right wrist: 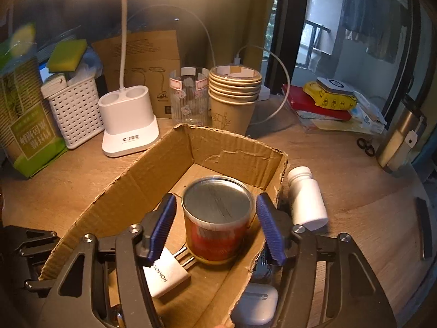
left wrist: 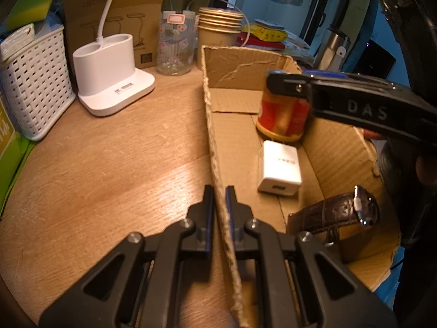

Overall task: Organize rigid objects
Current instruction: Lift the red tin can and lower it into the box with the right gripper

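A shallow cardboard box (left wrist: pixel 215 136) lies on the wooden table. My left gripper (left wrist: pixel 220 191) is shut on its left wall, one finger on each side. Inside the box stand a red can (right wrist: pixel 215 213) with a metal lid, a white charger plug (right wrist: pixel 166 273) and a brown-strapped watch (left wrist: pixel 341 213). My right gripper (right wrist: pixel 215 218) is open and straddles the can, with a small gap between each blue pad and the can's side. The can (left wrist: pixel 284 117) rests upright on the box floor. A white pill bottle (right wrist: pixel 307 199) and a white earbud case (right wrist: pixel 256 303) lie on the table just outside the box's right wall.
Behind the box stand a white lamp base (right wrist: pixel 128 125), a white lattice basket (right wrist: pixel 76 112), a glass (right wrist: pixel 188 98) and stacked paper cups (right wrist: pixel 232 98). A steel flask (right wrist: pixel 401 139) and a pile of packets (right wrist: pixel 327 95) sit at the far right; a green carton (right wrist: pixel 24 120) at the left.
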Tool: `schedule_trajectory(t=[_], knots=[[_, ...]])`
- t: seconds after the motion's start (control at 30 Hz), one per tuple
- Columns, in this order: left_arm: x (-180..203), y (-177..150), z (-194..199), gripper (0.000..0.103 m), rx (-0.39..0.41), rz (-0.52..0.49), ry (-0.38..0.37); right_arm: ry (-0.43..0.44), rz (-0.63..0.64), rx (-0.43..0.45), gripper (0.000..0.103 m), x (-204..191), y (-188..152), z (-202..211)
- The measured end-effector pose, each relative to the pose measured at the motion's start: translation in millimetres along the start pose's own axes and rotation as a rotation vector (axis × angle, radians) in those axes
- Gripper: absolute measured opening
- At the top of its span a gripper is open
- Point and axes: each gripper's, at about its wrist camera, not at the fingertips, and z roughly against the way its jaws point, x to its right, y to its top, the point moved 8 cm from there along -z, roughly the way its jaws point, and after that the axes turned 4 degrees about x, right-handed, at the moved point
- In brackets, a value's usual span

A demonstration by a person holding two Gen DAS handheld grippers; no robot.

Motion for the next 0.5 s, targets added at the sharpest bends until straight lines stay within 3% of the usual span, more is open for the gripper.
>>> schedule_trajectory(t=[0.5], knots=[[-1, 0, 0, 0.009, 0.001, 0.000, 0.000, 0.006, -0.092, 0.088, 0.070, 17, 3, 37]])
